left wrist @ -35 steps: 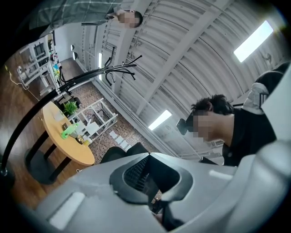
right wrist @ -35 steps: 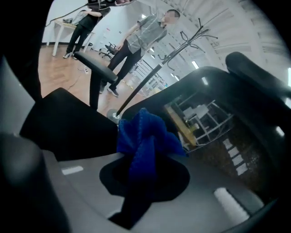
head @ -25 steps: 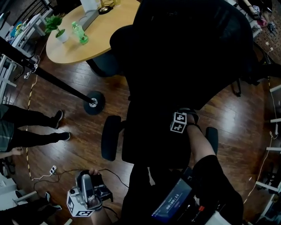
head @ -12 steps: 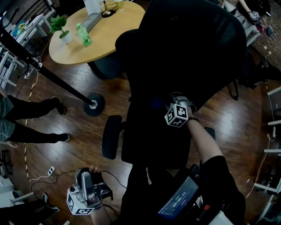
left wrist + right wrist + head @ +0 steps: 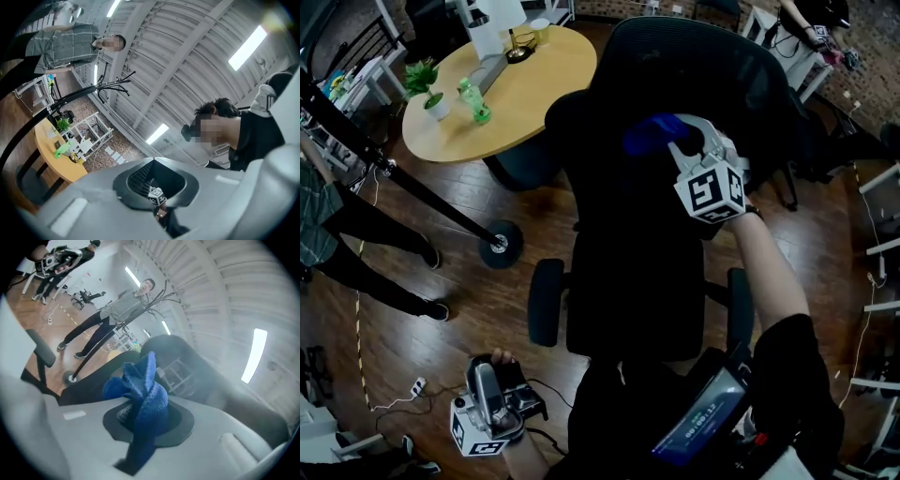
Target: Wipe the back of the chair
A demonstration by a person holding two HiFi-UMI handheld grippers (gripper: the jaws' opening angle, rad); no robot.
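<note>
A black office chair stands in the middle of the head view, its tall back (image 5: 722,80) facing me. My right gripper (image 5: 677,142) is raised against the upper part of that back and is shut on a blue cloth (image 5: 649,134), which is bunched up against the black mesh. In the right gripper view the blue cloth (image 5: 143,390) sticks up twisted from between the grey jaws. My left gripper (image 5: 485,386) hangs low at the bottom left, away from the chair, its jaws together with nothing held. It points up at the ceiling (image 5: 187,51).
A round wooden table (image 5: 525,89) with a green bottle (image 5: 474,97) and a potted plant (image 5: 425,73) stands behind the chair. A coat stand's pole and round base (image 5: 502,243) cross the floor on the left. A person's legs (image 5: 366,253) stand at far left. Cables and a power strip (image 5: 417,385) lie nearby.
My right gripper has gone up the chair back with the blue cloth, from near seat height to the upper back. The left gripper stays low. The person at the left has shifted.
</note>
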